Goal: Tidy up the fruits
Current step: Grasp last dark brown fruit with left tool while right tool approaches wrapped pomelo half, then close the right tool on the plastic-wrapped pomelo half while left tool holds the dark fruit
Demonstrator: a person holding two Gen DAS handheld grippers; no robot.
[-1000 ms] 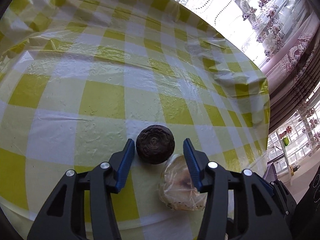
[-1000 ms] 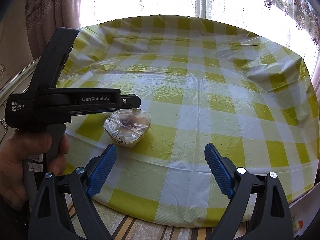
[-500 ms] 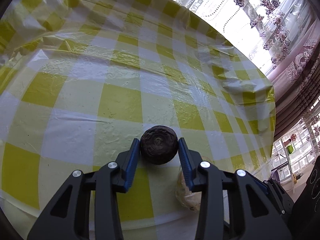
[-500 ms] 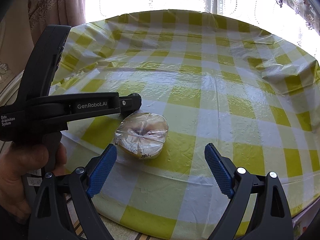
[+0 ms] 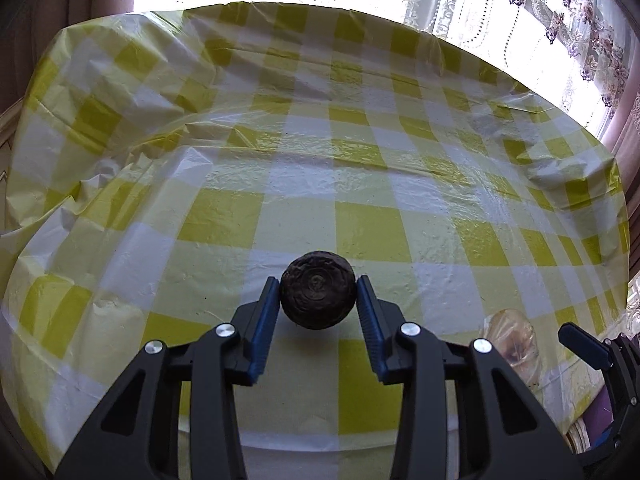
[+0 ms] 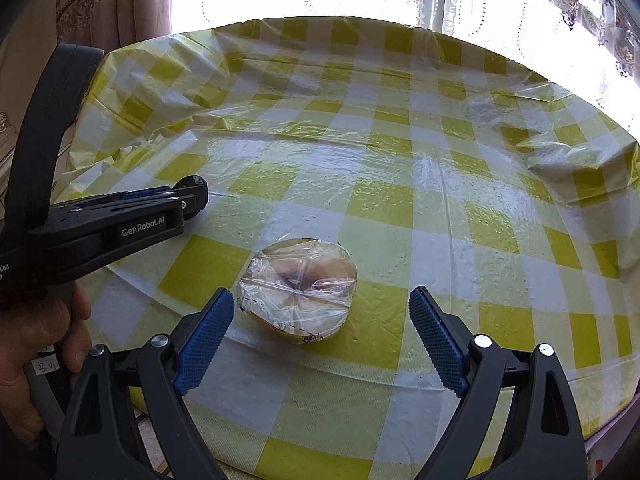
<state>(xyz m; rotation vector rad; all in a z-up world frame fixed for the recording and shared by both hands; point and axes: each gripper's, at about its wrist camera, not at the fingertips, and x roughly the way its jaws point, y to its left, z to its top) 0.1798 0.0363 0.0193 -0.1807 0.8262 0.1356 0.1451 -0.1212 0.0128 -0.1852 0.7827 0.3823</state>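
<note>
A dark, rough, round fruit [image 5: 318,296] sits between the blue pads of my left gripper [image 5: 317,280], which is shut on it and holds it just above the checked tablecloth [image 5: 360,160]. The right wrist view shows that left gripper [image 6: 192,196] from the side at the left, with the dark fruit [image 6: 193,180] at its tip. A pale halved fruit wrapped in clear film [image 6: 298,290] lies on the cloth. My right gripper [image 6: 322,295] stands open over it, a pad on each side and apart from it. The wrapped fruit [image 5: 510,332] also shows at the lower right.
The round table carries a yellow-and-white checked plastic cloth [image 6: 400,160], creased at the far left and right. A person's hand [image 6: 36,340] grips the left handle. Bright windows and patterned curtains [image 5: 580,20] lie beyond the far edge.
My left gripper's pads closed onto the dark fruit, then it swung left and tilted up with the fruit. The right gripper moved nearer to the wrapped fruit, staying open.
</note>
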